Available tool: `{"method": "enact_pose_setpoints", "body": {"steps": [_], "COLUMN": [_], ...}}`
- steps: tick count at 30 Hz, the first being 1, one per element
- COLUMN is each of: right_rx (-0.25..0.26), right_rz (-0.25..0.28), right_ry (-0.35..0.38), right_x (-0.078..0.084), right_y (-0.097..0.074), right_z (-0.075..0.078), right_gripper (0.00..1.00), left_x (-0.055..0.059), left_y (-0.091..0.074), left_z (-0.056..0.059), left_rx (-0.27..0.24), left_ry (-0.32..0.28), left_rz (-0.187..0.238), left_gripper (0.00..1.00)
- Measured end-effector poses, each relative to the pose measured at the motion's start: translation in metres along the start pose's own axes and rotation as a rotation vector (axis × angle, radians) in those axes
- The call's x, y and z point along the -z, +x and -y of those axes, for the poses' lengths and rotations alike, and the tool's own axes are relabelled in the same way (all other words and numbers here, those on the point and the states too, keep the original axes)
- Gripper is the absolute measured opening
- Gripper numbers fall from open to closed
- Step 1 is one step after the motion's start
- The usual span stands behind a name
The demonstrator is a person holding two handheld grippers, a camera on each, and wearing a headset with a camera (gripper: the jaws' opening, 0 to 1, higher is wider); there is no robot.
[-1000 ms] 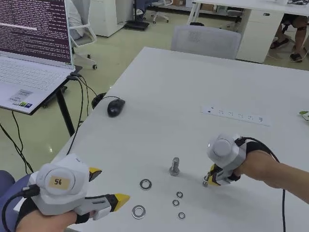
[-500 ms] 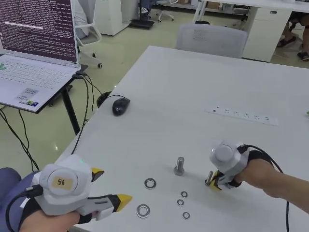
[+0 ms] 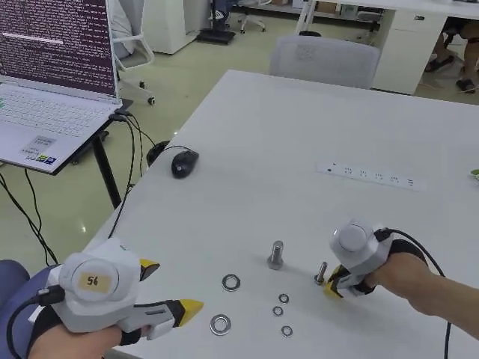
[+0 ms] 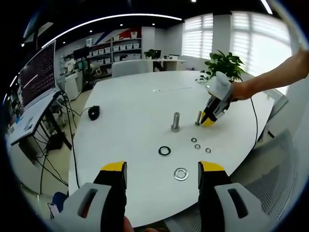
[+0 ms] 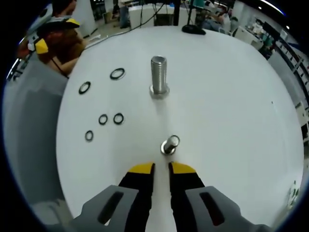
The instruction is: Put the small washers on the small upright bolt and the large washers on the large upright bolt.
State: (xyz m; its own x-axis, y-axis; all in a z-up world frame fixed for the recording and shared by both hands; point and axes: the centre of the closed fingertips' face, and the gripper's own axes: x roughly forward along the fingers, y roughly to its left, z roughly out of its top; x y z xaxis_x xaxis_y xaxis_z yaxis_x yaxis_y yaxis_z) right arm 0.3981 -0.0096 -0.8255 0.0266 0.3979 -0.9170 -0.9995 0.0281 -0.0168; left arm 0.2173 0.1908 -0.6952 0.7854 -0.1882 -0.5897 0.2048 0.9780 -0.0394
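Right gripper (image 3: 329,290) is seen at the near right of the white table (image 3: 299,149), its jaws drawn close with only a narrow gap between them and nothing pinched; in the right gripper view its tips (image 5: 161,168) are placed just short of the small upright bolt (image 5: 170,144), apart from it. That small bolt (image 3: 321,272) is stood on its head just to the right of the large upright bolt (image 3: 276,254), which is set a little farther from the gripper. Left gripper (image 3: 169,286) is held at the near left edge with its jaws spread wide and empty. Two large washers (image 3: 230,282) (image 3: 220,324) are laid flat to the near left of the large bolt, and three small washers (image 3: 284,298) (image 3: 278,310) (image 3: 287,330) are grouped nearer, between the bolts. Neither bolt is fitted with a washer. A black mouse (image 3: 183,162) is seen at the far left edge.
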Motion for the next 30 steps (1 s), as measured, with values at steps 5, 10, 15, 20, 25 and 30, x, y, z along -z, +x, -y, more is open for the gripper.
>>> {"method": "enact_pose_setpoints", "body": {"steps": [5, 10, 15, 20, 25, 30], "right_rx": [-0.013, -0.044, -0.122, -0.166, -0.188, -0.196], "right_rz": [0.005, 0.028, 0.08, 0.081, 0.059, 0.042], "right_ry": [-0.022, -0.075, -0.18, -0.257, -0.321, -0.352], "right_x": [0.006, 0.001, -0.018, -0.03, -0.035, -0.037], "right_y": [-0.003, -0.007, -0.007, -0.001, 0.005, 0.008], "right_z": [-0.018, -0.04, -0.073, -0.097, -0.11, -0.113], "right_gripper": [0.18, 0.19, 0.19, 0.19, 0.19, 0.19], "left_x": [0.0, -0.001, -0.003, -0.003, -0.002, 0.0], "left_y": [0.001, 0.003, 0.004, 0.003, 0.0, -0.002], "left_z": [0.002, 0.004, 0.006, 0.008, 0.008, 0.009], "left_rx": [0.007, 0.014, 0.02, 0.024, 0.022, 0.024], "left_ry": [0.002, 0.004, 0.009, 0.012, 0.013, 0.012], "left_rz": [0.001, 0.005, 0.009, 0.013, 0.013, 0.011], "left_gripper": [0.59, 0.59, 0.59, 0.59, 0.59, 0.59]}}
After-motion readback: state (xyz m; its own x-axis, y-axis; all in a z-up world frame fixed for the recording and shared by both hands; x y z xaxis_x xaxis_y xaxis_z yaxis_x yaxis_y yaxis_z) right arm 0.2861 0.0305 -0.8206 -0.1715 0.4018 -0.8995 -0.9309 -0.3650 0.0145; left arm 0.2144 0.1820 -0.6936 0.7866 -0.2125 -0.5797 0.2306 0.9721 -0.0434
